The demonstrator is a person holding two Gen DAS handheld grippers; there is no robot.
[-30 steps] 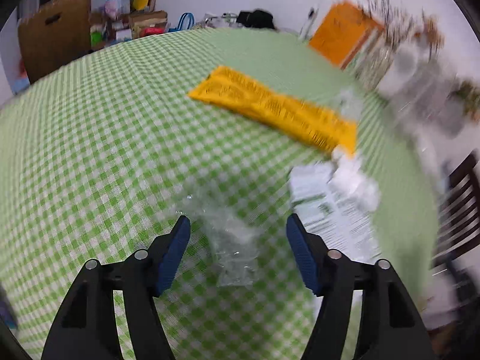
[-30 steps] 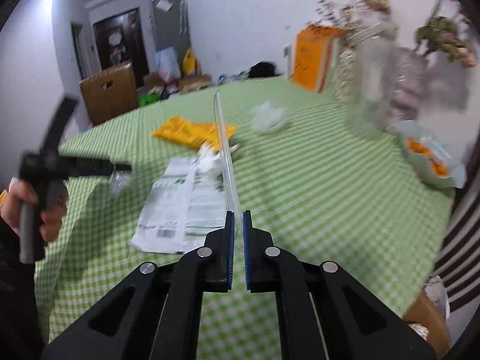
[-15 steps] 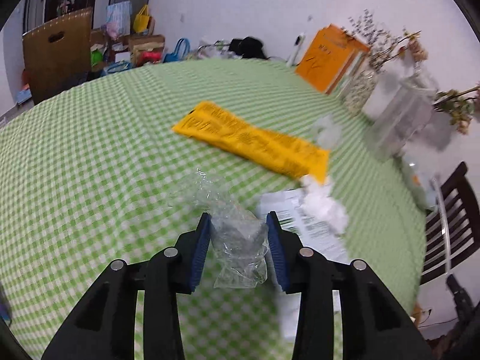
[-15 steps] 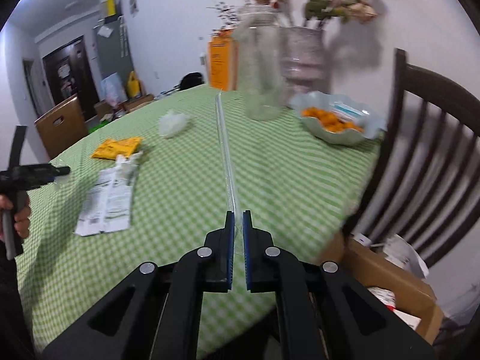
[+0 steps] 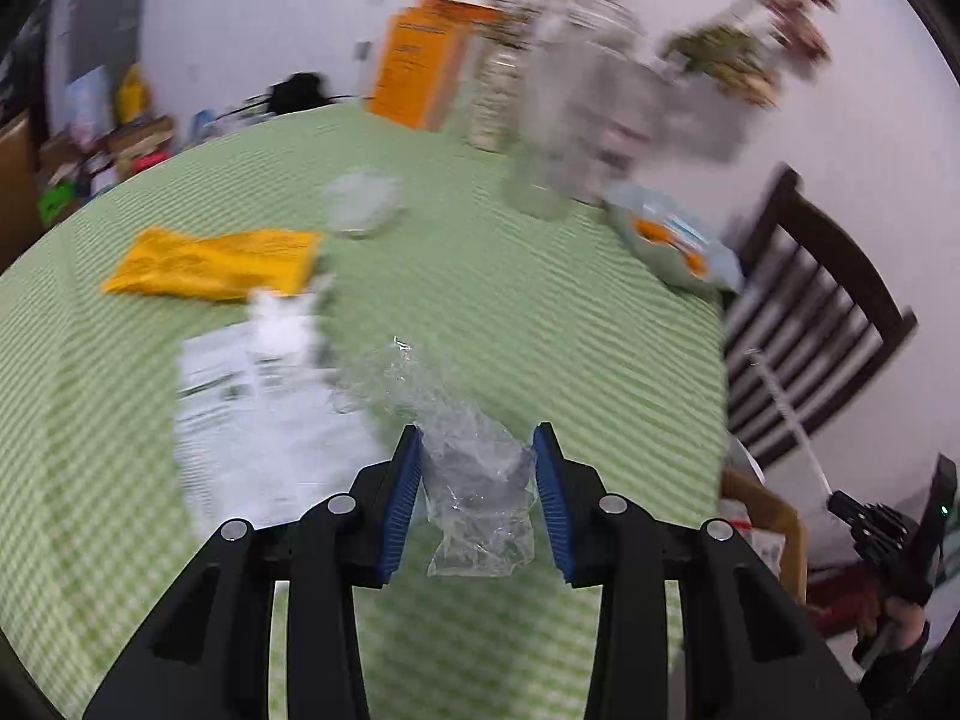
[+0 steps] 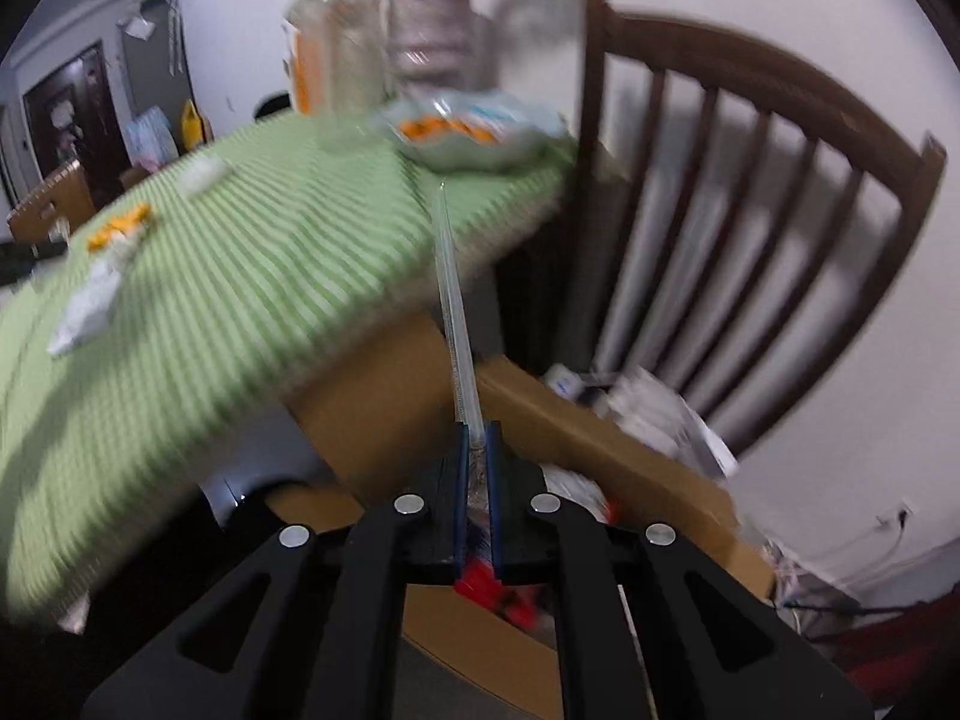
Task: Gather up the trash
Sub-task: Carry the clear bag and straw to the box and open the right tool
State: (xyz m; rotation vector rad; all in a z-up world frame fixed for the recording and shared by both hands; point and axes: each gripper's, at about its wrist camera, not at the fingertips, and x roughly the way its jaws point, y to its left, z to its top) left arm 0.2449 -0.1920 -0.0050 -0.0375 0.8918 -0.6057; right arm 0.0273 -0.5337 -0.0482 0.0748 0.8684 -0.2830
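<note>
My left gripper (image 5: 477, 444) is shut on a crumpled clear plastic wrapper (image 5: 474, 474), held above the green checked tablecloth (image 5: 540, 324). My right gripper (image 6: 477, 429) is shut on a long clear plastic straw (image 6: 457, 324) that sticks forward, past the table's edge and over an open cardboard box (image 6: 600, 438) on the floor. The box holds white paper scraps and something red. In the left wrist view the right gripper (image 5: 840, 504) and the straw (image 5: 786, 414) show at the far right, with a hand below. A yellow wrapper (image 5: 216, 264), a white printed packet (image 5: 240, 384) and a crumpled tissue (image 5: 279, 324) lie on the cloth.
A dark wooden chair (image 6: 750, 192) stands beside the box. At the table's far side are a bowl of orange snacks (image 5: 672, 240), glass jars with dried flowers (image 5: 570, 114), an orange box (image 5: 420, 72) and a small clear lid (image 5: 360, 204). Clutter sits on the floor beyond the table.
The left gripper closed on the clear wrapper, lifted it and swung right. The right gripper carried the straw off the table's right edge to above the cardboard box.
</note>
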